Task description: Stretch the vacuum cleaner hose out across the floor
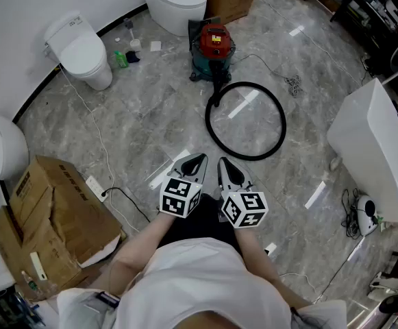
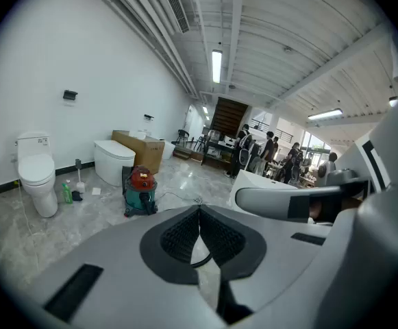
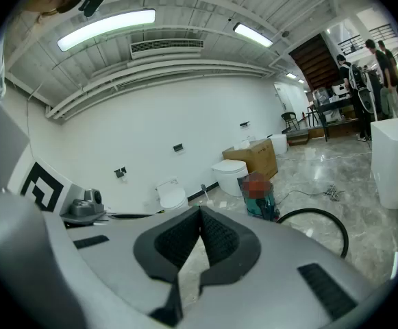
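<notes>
Head view
- Left gripper (image 1: 199,157): held out low over the grey marble floor (image 1: 137,115), just beside the right one, tip aimed at the hose.
- Right gripper (image 1: 222,162): level with the left, its tip near the closest bend of the hose but not touching it.
- Hose (image 1: 285,123): black, lying on the floor in one round loop, with one end running up to the vacuum cleaner.
- Vacuum cleaner (image 1: 213,46): red top on a green drum, standing on the floor beyond the loop.
- Surroundings: a white toilet (image 1: 82,50) to the left by the wall, a crumpled cardboard box (image 1: 48,211) at lower left, a white tub (image 1: 377,149) at right.

Left gripper view
- Fingers (image 2: 181,235): pressed together at the tips, with nothing between them.
- Vacuum cleaner: upright on the floor ahead and to the left of the fingertips, well apart from them.
- Background: the toilet at far left and people standing far down the hall.

Right gripper view
- Fingers: dark ribbed pads meeting at the tip, pinching nothing.
- Hose: its loop curves on the floor to the right of the fingertips, apart from them.
</notes>
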{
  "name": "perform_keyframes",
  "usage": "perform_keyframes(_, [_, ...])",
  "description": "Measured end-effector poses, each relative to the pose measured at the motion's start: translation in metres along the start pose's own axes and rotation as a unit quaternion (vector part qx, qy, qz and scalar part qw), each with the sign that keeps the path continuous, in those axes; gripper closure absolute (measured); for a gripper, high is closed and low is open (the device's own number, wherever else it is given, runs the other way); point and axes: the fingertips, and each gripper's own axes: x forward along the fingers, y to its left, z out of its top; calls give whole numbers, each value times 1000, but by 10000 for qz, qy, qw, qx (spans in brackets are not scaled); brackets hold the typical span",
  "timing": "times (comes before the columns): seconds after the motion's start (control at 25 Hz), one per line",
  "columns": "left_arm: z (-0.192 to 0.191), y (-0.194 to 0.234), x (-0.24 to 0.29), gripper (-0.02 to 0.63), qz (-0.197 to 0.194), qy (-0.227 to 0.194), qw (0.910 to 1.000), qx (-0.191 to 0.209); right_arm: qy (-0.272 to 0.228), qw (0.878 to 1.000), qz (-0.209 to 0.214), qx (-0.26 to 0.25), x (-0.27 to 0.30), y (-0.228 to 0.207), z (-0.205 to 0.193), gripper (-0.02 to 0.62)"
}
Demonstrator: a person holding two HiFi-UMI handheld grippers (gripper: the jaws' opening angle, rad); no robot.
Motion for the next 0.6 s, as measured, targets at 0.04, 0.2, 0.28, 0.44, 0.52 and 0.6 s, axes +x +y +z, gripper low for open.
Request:
perform_keyframes(0.04, [0, 0, 0, 597, -4, 2, 10000, -3, 0, 10000, -16, -8, -1, -1, 0, 580])
perform_keyframes(0.2, [3, 3, 0, 598, 39, -28, 10000, -48, 12, 10000, -73, 7, 0, -7, -1, 580])
perform_keyframes(0.28, [4, 4, 0, 597, 70, -36, 10000, -59, 6, 9999, -102, 36, 0, -10, -1, 580])
perform_keyframes(0.44, [4, 2, 3, 597, 68, -18, 10000, -37, -29, 9999, -139, 73, -1, -16, 2, 580])
perform_keyframes(0.52, [6, 2, 4, 598, 59, -29, 10000, -13, -14, 9999, -129, 62, 1, -15, 1, 580])
perform_keyframes(0.6, [8, 3, 6, 597, 60, -49, 10000, -3, -16, 10000, -76, 60, 4, -15, 1, 580])
